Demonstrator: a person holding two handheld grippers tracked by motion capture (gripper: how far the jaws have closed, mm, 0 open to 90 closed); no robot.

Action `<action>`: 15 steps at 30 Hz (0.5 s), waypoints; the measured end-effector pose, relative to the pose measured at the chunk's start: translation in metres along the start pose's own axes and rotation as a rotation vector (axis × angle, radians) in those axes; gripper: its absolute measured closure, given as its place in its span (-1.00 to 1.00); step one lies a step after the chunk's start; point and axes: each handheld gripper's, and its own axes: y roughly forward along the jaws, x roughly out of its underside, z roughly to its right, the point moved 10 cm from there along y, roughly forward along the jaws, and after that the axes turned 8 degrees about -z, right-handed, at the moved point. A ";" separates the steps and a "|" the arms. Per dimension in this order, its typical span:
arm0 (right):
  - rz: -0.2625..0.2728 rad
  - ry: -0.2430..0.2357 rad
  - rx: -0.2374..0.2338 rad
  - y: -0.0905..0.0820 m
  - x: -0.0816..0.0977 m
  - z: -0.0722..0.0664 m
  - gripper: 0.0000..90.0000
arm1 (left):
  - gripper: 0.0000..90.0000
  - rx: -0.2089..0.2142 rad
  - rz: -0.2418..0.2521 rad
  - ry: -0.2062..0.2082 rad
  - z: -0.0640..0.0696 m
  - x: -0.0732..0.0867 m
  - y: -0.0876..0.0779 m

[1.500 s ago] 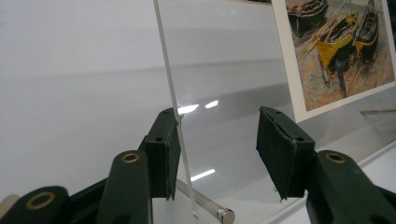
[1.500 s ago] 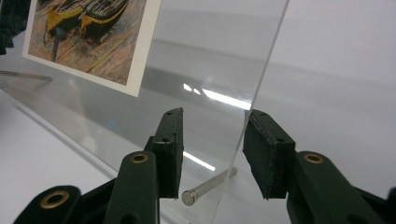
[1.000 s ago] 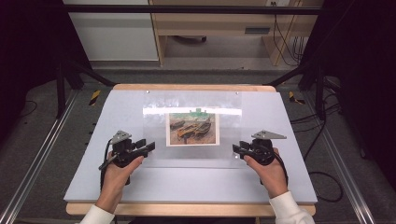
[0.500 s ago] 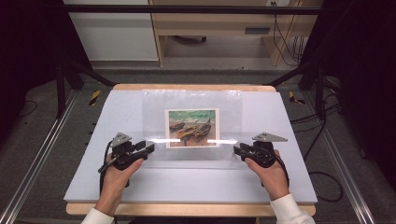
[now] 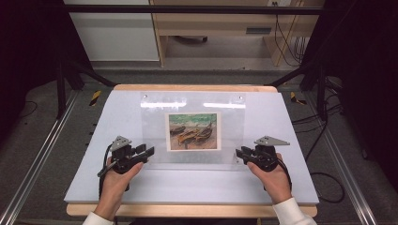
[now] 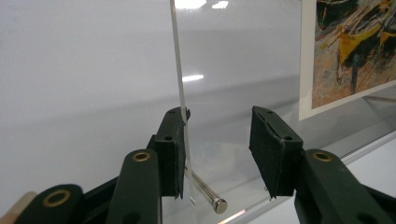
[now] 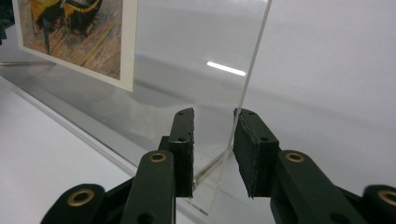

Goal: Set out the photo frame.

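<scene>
We find the clear acrylic picture frame (image 5: 193,130), holding a painted print of beached boats (image 5: 193,131), near the centre of the pale table (image 5: 187,183), leaning back on its metal standoff pin (image 6: 205,190).

The left gripper (image 5: 146,153) at 8 o'clock and the right gripper (image 5: 240,154) at 4 o'clock straddle opposite side edges, so a lift should stay level. Both have just been closing, part-open. One left pad (image 6: 172,149) touches the sheet; the right seems not yet clamped, though glare obscures contact.

floor: grey (image 5: 42,154) | rear: wooden bench (image 5: 211,28), white cabinet (image 5: 112,33) | surroundings dark
</scene>
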 end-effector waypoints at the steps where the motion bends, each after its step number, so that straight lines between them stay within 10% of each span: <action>1: 0.000 0.003 -0.001 0.000 0.000 0.000 0.55 | 0.25 -0.001 -0.001 0.002 0.000 0.001 0.000; 15: -0.005 -0.001 0.002 -0.003 0.007 -0.003 0.59 | 0.30 -0.010 -0.012 0.011 0.002 0.007 -0.004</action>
